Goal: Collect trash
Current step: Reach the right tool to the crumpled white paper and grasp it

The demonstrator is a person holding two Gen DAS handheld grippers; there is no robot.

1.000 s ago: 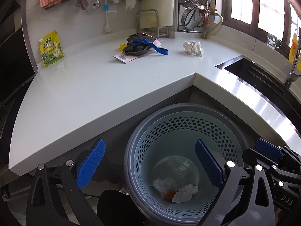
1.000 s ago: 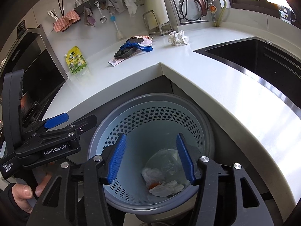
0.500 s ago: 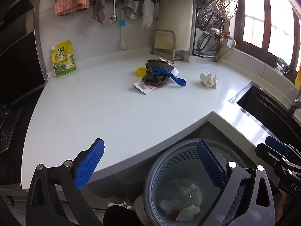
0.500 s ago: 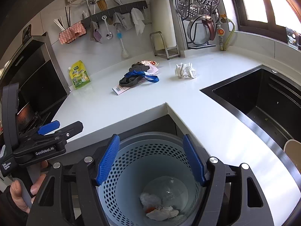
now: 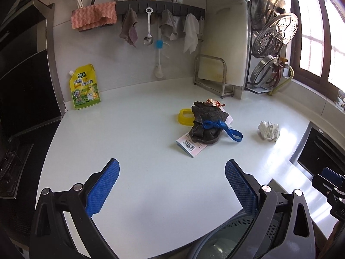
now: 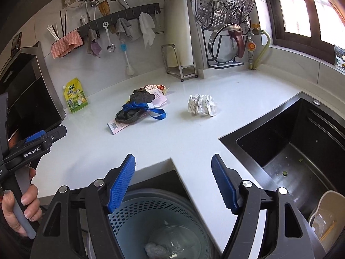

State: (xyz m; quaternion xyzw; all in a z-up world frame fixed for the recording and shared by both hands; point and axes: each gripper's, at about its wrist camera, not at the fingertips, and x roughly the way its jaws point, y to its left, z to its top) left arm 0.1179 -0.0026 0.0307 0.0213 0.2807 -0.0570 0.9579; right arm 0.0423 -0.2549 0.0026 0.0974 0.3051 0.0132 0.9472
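The crumpled paper lies on the desk beyond the bin, straight ahead of the right claw, the nearer one; its empty jaws have just been opening wide.

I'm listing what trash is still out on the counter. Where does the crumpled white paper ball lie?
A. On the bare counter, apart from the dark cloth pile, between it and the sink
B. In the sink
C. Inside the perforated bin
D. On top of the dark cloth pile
A: the crumpled paper ball sits alone on the white counter, clear of the dark cloth pile, with the sink on its other side.
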